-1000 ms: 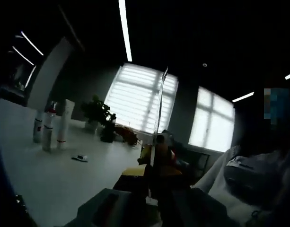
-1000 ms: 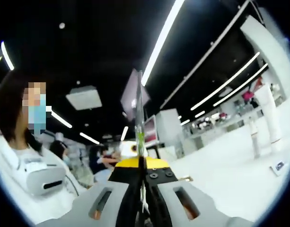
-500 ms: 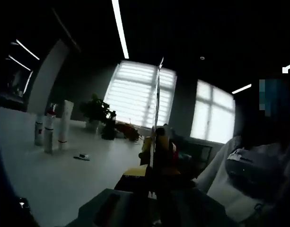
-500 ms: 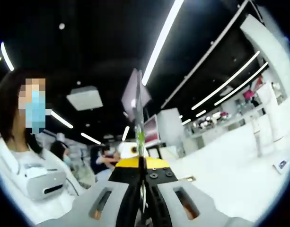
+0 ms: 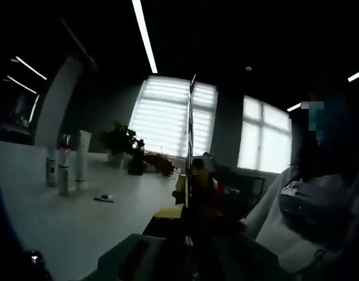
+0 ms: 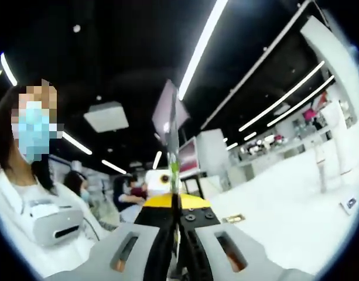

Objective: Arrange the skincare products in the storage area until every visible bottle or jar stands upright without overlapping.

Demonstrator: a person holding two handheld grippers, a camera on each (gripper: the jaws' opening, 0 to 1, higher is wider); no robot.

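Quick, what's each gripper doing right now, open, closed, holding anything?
Left gripper: jaws pressed together, shut, nothing visible between them.
Right gripper: jaws pressed together, shut, nothing visible between them.

No lettering, brand, number or sign is legible from either of my views; the upright bottles (image 5: 64,172) on the far left of the white table (image 5: 79,222) carry red bands but no readable print; the small flat item (image 5: 103,199) lying near them is too small to read; the tubes (image 6: 343,140) at far right are likewise too blurred for any text.
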